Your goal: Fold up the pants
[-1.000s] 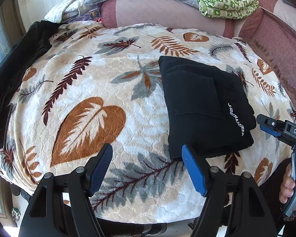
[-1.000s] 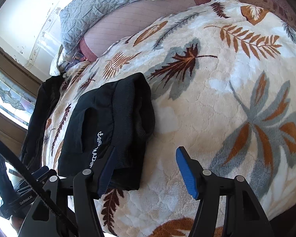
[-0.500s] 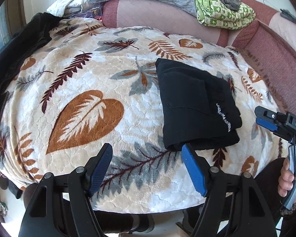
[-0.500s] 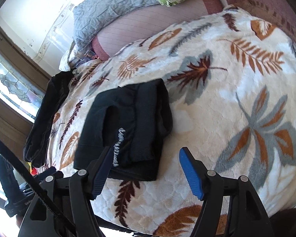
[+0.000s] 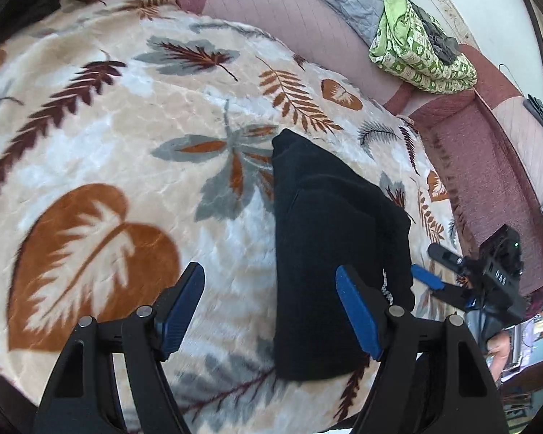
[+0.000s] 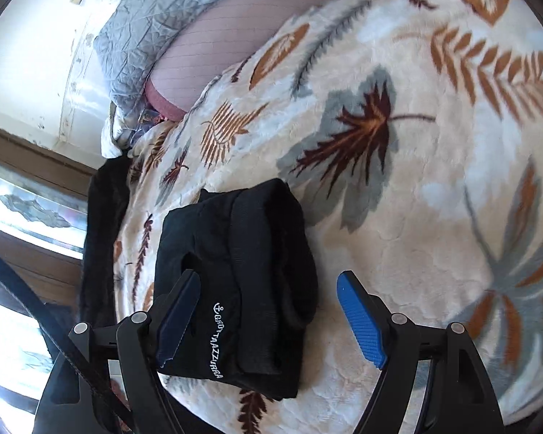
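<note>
Nearest each lens, two blue-padded grippers hang released over a bed: the left gripper (image 5: 269, 311) stands with jaws apart and nothing gripped, while the right gripper (image 6: 268, 318), its jaws having just been opening, straddles the near edge of the folded black pants (image 6: 242, 282) with the pads clear of the cloth. White lettering along the pants' hem cannot be read with certainty. The bundle lies on a leaf-print blanket (image 5: 126, 137). Farther back, a pink bolster (image 5: 289, 18) carries a grey quilt (image 6: 144, 29) and green printed cloth (image 5: 412, 50).
</note>
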The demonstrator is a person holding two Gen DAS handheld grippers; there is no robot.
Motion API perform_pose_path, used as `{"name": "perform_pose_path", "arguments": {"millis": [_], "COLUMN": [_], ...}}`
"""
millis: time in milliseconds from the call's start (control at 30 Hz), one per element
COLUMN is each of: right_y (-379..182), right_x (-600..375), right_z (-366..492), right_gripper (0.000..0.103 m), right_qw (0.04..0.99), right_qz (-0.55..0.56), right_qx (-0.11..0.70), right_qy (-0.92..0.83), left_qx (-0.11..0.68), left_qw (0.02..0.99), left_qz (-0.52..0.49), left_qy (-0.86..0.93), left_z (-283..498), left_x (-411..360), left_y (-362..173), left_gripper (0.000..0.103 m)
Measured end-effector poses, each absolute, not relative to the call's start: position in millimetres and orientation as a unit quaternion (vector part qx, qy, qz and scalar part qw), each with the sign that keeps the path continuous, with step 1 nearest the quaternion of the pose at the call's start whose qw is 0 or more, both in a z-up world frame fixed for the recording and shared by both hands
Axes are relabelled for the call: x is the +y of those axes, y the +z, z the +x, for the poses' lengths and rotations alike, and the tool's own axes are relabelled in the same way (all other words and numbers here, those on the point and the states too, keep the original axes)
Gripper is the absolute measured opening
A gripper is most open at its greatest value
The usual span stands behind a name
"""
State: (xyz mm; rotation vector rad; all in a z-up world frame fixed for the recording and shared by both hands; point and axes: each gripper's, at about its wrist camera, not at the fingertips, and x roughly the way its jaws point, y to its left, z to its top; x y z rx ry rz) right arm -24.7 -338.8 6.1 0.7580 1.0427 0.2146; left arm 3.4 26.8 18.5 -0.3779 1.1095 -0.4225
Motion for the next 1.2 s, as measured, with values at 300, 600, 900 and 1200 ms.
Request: {"name": "perform_pose_path", "arguments": {"millis": [300, 600, 900, 1200], "right_y": [-27, -34, -4, 31], "right_x": [-314, -295, -283, -273], "right_z": [3, 26, 24, 61], "right_gripper": [0.084, 0.076, 0.038, 0.037], "right_qw": [0.775, 0.782, 0.806, 0.827], "right_qz": [0.345, 0.349, 0.295, 0.274], "right_qx": [0.510, 0.488, 0.483, 0.453], "right_qy": [0.142, 0.167, 0.175, 0.191], "left_qx": [0.552, 0.553, 0.519, 0.494], "left_qw": [0.779, 0.762, 0.797, 0.815], "left_qz": [-0.157, -0.172, -0.142, -0.145], "left_qy": [-0.252, -0.290, -0.273, -0.267], "left_z": [55, 61, 46, 93], "left_x": [-16, -27, -34, -36], "left_y": [-14, -18, 11, 42], "left_gripper": [0.079, 0.043, 0.036, 0.035]}}
